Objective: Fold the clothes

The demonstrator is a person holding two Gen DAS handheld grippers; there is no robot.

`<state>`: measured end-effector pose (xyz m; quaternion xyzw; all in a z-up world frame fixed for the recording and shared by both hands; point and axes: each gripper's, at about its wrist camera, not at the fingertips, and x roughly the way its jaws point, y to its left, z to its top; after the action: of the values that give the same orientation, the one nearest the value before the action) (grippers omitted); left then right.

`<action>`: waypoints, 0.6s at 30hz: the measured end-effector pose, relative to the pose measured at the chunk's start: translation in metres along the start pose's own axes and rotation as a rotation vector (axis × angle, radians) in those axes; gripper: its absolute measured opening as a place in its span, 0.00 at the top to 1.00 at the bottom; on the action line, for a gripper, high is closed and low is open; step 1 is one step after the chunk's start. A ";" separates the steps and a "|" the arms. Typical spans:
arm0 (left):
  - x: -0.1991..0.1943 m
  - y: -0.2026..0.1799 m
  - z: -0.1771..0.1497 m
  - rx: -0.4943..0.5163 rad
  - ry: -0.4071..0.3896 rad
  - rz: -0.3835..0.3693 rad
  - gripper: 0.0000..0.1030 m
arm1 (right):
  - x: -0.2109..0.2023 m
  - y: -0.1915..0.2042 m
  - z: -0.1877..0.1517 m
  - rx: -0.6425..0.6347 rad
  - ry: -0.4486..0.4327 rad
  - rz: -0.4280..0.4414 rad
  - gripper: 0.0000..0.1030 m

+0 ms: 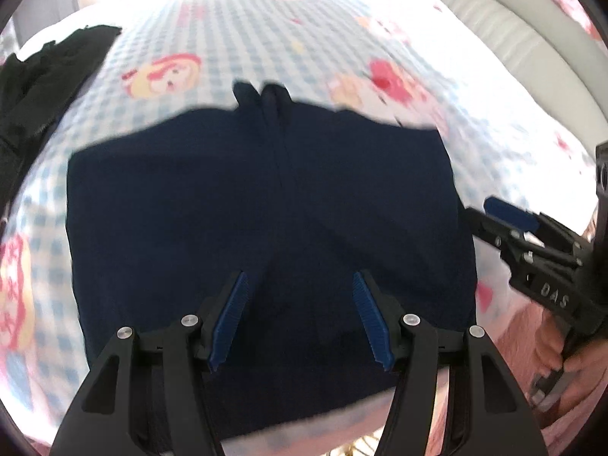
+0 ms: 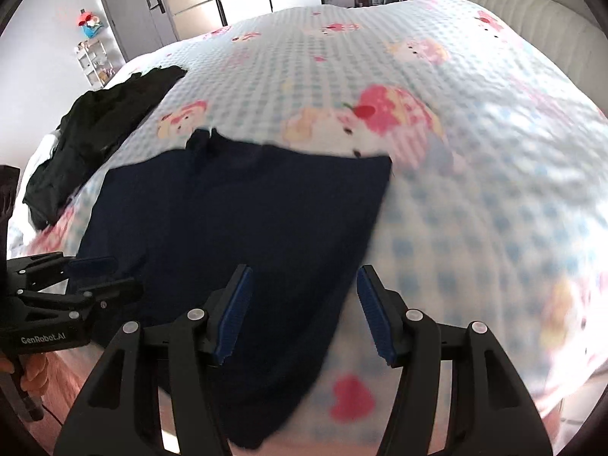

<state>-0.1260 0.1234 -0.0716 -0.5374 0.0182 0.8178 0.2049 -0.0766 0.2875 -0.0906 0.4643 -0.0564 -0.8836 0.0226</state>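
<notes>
The navy garment [image 1: 266, 205] is lying flat on the checked bedspread [image 1: 266, 30], squared into a rough rectangle with its collar end [image 1: 262, 93] pointing away from the person. A second, black garment [image 2: 98, 121] is lying in a loose heap near the far left edge of the bed, well apart from the navy one.

The left gripper [image 1: 300, 317] is hanging over the near half of the navy garment with its jaws spread and nothing between the pads. The right gripper [image 2: 304, 309] is hanging over the garment's near right edge, jaws likewise apart and pinching nothing; cloth is showing below the gap, but the pads are not pressing on it.

Judgement: a fold stage appears complete and both tools are standing free of the fabric, between grasps. Both views are blurred, so fine creases cannot be made out.

The next move is likely calling for a fresh grasp. Each gripper needs to be coming down on an edge or corner of the rectangle, catching all layers together, so that the stack is not shearing apart when lifted and carried over for a further fold.
</notes>
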 end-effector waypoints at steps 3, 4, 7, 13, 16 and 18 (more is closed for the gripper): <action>0.011 0.012 0.012 0.007 -0.012 0.023 0.47 | 0.017 0.003 0.024 -0.022 0.006 0.002 0.43; 0.014 0.014 0.015 0.011 -0.012 0.033 0.49 | 0.020 0.002 0.029 -0.036 0.012 0.000 0.43; 0.022 0.020 0.030 0.017 -0.018 0.039 0.51 | 0.039 -0.009 0.047 -0.048 0.027 -0.011 0.43; 0.042 0.023 0.050 0.030 -0.033 0.019 0.51 | 0.052 -0.028 0.060 -0.027 0.041 -0.032 0.43; 0.043 0.026 0.059 0.006 -0.069 0.045 0.56 | 0.053 -0.024 0.072 -0.044 0.020 -0.009 0.43; 0.042 0.033 0.066 -0.023 -0.094 0.055 0.57 | 0.051 -0.020 0.078 -0.055 0.008 0.023 0.43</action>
<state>-0.2094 0.1230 -0.0869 -0.4999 0.0135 0.8477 0.1769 -0.1696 0.3089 -0.0906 0.4666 -0.0372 -0.8825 0.0456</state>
